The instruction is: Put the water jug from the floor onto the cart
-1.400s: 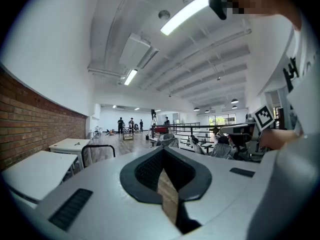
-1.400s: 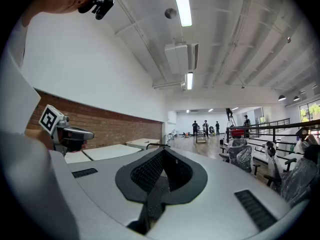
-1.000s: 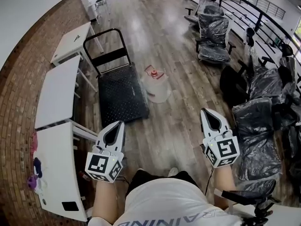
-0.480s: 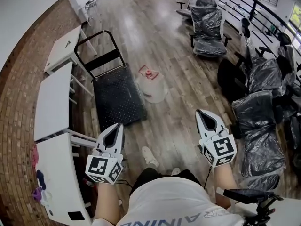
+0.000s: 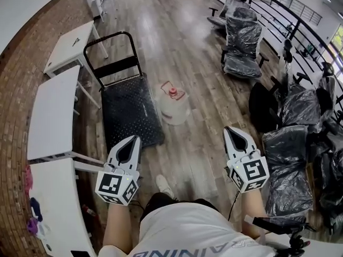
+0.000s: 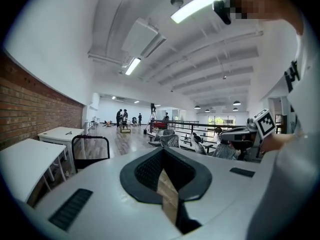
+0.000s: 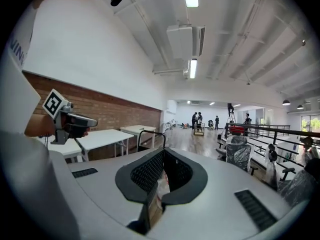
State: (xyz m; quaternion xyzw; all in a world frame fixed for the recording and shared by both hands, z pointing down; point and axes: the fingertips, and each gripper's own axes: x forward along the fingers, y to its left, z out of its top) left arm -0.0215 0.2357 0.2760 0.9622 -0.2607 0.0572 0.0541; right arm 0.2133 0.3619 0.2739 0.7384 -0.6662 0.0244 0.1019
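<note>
The water jug [image 5: 174,108], clear with a red cap, stands upright on the wooden floor just right of the cart. The cart [image 5: 131,114] is a black flat platform with a black loop handle [image 5: 115,50] at its far end. My left gripper [image 5: 131,142] hangs over the floor near the cart's near corner. My right gripper [image 5: 233,132] hangs to the right, nearer me than the jug. Both are shut and hold nothing, well short of the jug. In the left gripper view the closed jaw tips [image 6: 162,152] point down the hall, and the right gripper [image 7: 164,152] does the same.
White tables [image 5: 51,116] line the brick wall on the left, close to the cart. Chairs wrapped in plastic [image 5: 241,42] and a black railing [image 5: 278,7] fill the right side. My shoe [image 5: 163,184] shows between the grippers. People stand far down the hall [image 6: 122,118].
I have stepped forward, so the jug and cart sit nearer and lower in the head view. Both grippers moved along with me and stayed shut.
</note>
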